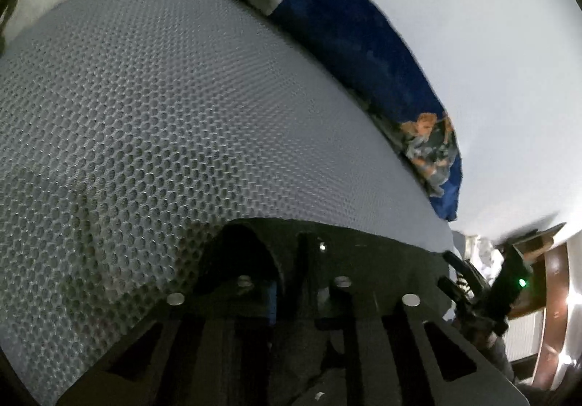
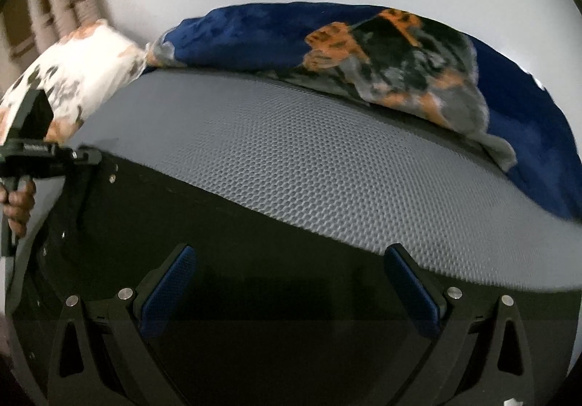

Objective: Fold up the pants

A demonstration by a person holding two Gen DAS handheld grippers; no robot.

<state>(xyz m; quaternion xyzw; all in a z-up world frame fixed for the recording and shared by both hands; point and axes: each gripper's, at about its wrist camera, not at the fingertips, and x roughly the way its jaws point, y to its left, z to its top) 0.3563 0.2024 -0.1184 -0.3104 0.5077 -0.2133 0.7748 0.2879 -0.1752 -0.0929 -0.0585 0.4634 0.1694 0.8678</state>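
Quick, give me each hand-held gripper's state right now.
Left hand-held gripper: shut on the black fabric pants.
Right hand-held gripper: open, blue pads spread wide above the black pants, gripping nothing.

No legible text or labels.

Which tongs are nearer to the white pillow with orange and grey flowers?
Left. The left tongs are close by the pillow, clamped on the edge of the black pants. The right tongs hang open over the pants, clearly farther away.
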